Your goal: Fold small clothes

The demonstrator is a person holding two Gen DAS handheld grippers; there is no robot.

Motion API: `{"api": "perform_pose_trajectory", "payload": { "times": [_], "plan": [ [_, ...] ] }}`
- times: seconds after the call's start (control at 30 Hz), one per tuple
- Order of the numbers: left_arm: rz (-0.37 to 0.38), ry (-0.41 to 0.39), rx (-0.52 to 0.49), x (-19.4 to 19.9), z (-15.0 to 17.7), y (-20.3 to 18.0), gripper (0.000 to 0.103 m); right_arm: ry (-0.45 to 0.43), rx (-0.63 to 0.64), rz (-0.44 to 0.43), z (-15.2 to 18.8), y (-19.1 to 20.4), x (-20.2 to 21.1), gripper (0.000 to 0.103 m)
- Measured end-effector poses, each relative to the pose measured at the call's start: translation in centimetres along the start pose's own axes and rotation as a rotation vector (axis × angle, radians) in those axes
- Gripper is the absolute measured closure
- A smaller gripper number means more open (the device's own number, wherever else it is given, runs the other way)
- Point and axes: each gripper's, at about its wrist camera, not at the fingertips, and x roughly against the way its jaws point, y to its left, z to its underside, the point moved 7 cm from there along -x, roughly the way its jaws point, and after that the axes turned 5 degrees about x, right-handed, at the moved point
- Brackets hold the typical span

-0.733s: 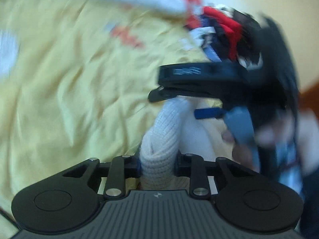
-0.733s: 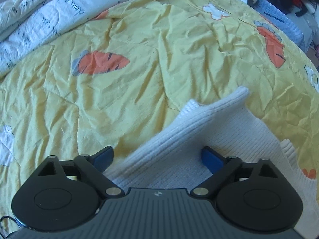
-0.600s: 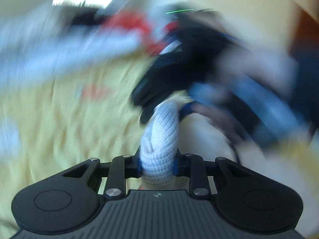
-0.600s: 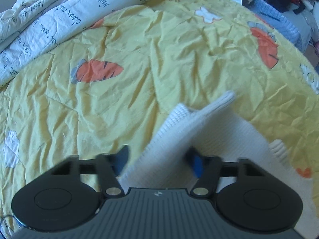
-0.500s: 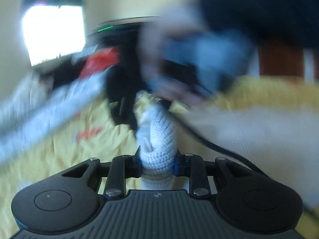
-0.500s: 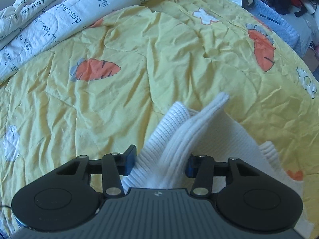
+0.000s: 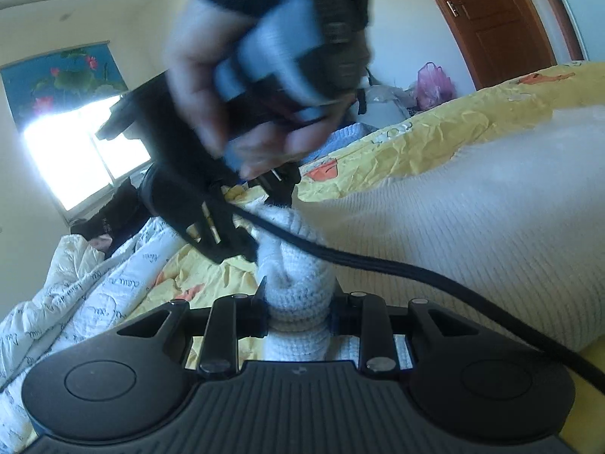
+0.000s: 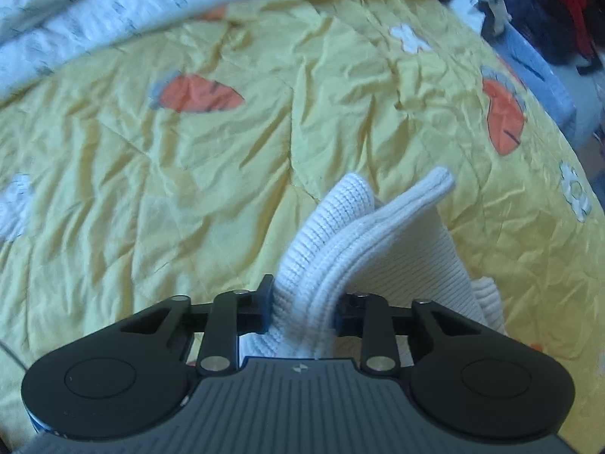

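Note:
A white knit sweater [image 7: 472, 234] lies on the yellow carrot-print quilt [image 8: 227, 159]. My left gripper [image 7: 298, 310] is shut on a bunched fold of the sweater, with the rest spreading to the right. My right gripper [image 8: 302, 310] is shut on another bunched edge of the white sweater [image 8: 340, 242], lifted off the quilt. In the left wrist view the right gripper and the hand holding it [image 7: 227, 143] loom close in front, blurred, with a black cable [image 7: 416, 276] across the sweater.
A white printed duvet [image 8: 151, 3] is bunched along the far edge of the bed. A pile of dark, red and blue clothes [image 8: 548, 11] sits at the far right corner. A window [image 7: 83, 155] and a wooden door [image 7: 503, 19] show beyond the bed.
My right gripper has shut on the sweater edge and lifted it. My left gripper, still clamped on its fold, has swung upward so its view now shows the room and the right hand.

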Motion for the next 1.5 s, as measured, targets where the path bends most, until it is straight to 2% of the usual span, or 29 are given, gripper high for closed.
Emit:
{"api": "perform_pose_trajectory", "payload": {
  "times": [0.13,0.23,0.33,0.43,0.57,0.7,0.87,1.03,1.07,1.1,1.13,1.17,1.27,1.3,1.33,1.37,1.4,1.43,1.47,1.5],
  "plan": [
    [0.032,-0.047,0.000,1.8,-1.8,-0.5,0.077,-0.110,-0.053,-0.092,2.9,-2.5,3.5,0.078],
    [0.089,-0.112,0.005,4.0,-4.3,-1.8,0.076,-0.202,-0.122,-0.142,6.2,-5.9,7.2,0.079],
    [0.175,-0.165,-0.003,5.8,-6.6,-4.4,0.076,-0.271,-0.223,-0.167,10.3,-10.5,10.5,0.079],
    [0.261,-0.196,-0.034,7.2,-8.4,-8.4,0.076,-0.296,-0.324,-0.156,15.3,-14.6,12.1,0.079],
    [0.355,-0.198,-0.101,8.7,-8.7,-14.9,0.076,-0.297,-0.446,-0.133,22.1,-18.9,12.0,0.079],
    [0.408,-0.185,-0.178,9.9,-8.1,-19.5,0.076,-0.294,-0.517,-0.120,27.2,-20.7,10.9,0.079],
    [0.463,-0.200,-0.219,11.6,-8.0,-22.0,0.076,-0.337,-0.592,-0.140,32.3,-22.3,10.6,0.079],
    [0.513,-0.136,-0.262,10.2,-5.7,-24.4,0.076,-0.355,-0.710,-0.170,35.9,-23.6,8.1,0.078],
    [0.505,-0.162,-0.267,10.1,-5.3,-24.5,0.076,-0.377,-0.743,-0.180,36.4,-23.8,7.8,0.074],
    [0.510,-0.176,-0.263,10.2,-5.2,-24.3,0.076,-0.394,-0.770,-0.183,36.7,-23.9,7.7,0.063],
    [0.530,-0.173,-0.243,10.1,-5.2,-23.9,0.074,-0.401,-0.797,-0.174,37.4,-24.0,7.5,0.056],
    [0.565,-0.167,-0.214,9.9,-5.4,-23.3,0.072,-0.410,-0.819,-0.174,37.8,-24.1,7.4,0.047],
    [0.694,-0.127,-0.103,10.2,-6.2,-19.5,0.062,-0.451,-0.906,-0.202,39.0,-25.0,8.6,0.045],
    [0.735,-0.119,-0.073,10.8,-6.1,-18.4,0.050,-0.490,-0.945,-0.171,39.4,-25.6,9.6,0.042],
    [0.763,-0.131,-0.040,11.3,-6.1,-16.6,0.030,-0.546,-0.976,-0.118,39.8,-26.3,10.9,0.041],
    [0.762,-0.178,-0.004,11.8,-5.8,-14.4,0.021,-0.598,-0.997,-0.080,40.0,-26.7,12.1,0.042],
    [0.728,-0.244,0.023,12.4,-5.2,-12.3,0.009,-0.640,-1.006,-0.067,40.0,-26.9,13.0,0.043],
    [0.695,-0.293,0.026,12.6,-4.8,-10.8,0.008,-0.660,-1.004,-0.087,39.7,-26.9,13.5,0.043],
    [0.649,-0.334,-0.009,12.7,-3.8,-9.6,0.008,-0.658,-0.986,-0.119,39.1,-26.5,13.6,0.043],
    [0.596,-0.341,-0.069,12.2,-2.9,-9.1,0.008,-0.644,-0.955,-0.131,38.3,-26.1,13.4,0.043]
  ]
}}
